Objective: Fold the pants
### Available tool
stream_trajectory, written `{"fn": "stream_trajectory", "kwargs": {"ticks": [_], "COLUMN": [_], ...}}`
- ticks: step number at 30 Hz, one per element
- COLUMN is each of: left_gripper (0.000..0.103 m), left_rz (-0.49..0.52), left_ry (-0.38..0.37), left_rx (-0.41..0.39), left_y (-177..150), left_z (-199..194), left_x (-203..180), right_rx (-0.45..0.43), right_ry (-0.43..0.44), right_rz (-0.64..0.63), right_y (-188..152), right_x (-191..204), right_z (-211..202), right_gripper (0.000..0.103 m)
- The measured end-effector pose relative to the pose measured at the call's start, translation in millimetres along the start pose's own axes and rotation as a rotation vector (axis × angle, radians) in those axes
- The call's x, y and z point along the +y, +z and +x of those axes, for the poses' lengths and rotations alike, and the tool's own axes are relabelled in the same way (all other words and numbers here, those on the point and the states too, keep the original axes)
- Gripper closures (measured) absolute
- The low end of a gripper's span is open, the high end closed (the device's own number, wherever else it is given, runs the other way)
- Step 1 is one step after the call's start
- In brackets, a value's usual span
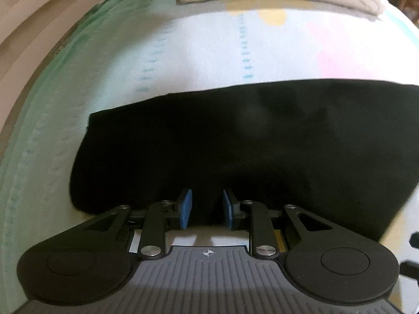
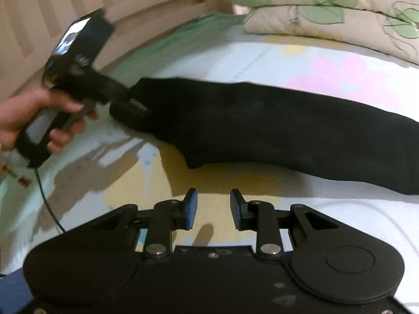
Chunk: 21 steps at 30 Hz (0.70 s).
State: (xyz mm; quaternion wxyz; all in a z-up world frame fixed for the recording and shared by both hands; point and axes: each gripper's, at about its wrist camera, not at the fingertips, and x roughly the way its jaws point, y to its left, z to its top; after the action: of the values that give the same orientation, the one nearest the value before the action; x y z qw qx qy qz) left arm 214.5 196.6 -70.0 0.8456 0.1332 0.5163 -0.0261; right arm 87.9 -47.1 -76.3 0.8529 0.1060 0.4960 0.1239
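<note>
Far left, right wrist view: slatted headboard (image 2: 110,13) behind a hand (image 2: 39,115) on the left gripper's handle, cable trailing down over the sheet (image 2: 340,225). The tool reaches to the near end of the pants (image 2: 262,125); its tips are hidden there by motion blur.

Left wrist view settles it. Left gripper (image 1: 207,209) sits low at the near hem, blue pads (image 1: 185,208) apart with a clear gap. Black cloth lies under and beyond the tips, nothing pinched. No contact confirmed.

Pants: black, lying as one long flat band across the bed, left end toward the headboard, running right out of view. They look already doubled leg on leg, though dark cloth hides the layers. Pillow (image 2: 327,7) with leaf print sits behind, well apart.

Right of centre: right gripper (image 2: 214,209) hovers over bare sheet, just short of the near edge of the pants. Jaws spread, empty.

Step in hand, as judged: both tools approaching the near edge for the next fold, grasp not yet made.

Next move calls for: each tool to settle onto the edge and close through every layer, then lift together and carry the cloth over evenly. Risk: taking only the top layer, or uneven lift skewing the fold.
</note>
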Motion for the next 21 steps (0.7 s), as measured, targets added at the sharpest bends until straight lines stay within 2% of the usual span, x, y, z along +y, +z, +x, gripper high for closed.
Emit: {"fn": "stream_trajectory", "kwargs": {"ticks": [3,5,9,13,15,18,21], "left_gripper": [0.077,0.077,0.077,0.077,0.077,0.077,0.077], "left_rz": [-0.013,-0.063,-0.162,-0.072,-0.028,0.015,0.021], "left_ry": [-0.005,-0.041,-0.097,-0.093,-0.079,-0.062,-0.064], "left_rx": [0.015,0.012,0.06,0.067,0.053,0.026,0.022], "left_y": [2,12,33,41,39,33,33], "left_z": [17,24,40,44,44,41,42], "left_x": [9,22,47,43,38,32,33], "right_rx": [0.006,0.01,-0.008,-0.035,-0.084,-0.136,-0.137], "right_ry": [0.006,0.004,-0.017,-0.027,-0.038,-0.062,-0.061], "right_rz": [-0.014,-0.019,-0.041,-0.052,-0.05,-0.043,-0.047], "right_y": [4,8,20,38,48,66,67], "right_x": [8,12,22,25,21,16,15], "right_z": [15,26,43,53,50,52,46], "right_gripper": [0.073,0.073,0.071,0.071,0.07,0.067,0.067]}}
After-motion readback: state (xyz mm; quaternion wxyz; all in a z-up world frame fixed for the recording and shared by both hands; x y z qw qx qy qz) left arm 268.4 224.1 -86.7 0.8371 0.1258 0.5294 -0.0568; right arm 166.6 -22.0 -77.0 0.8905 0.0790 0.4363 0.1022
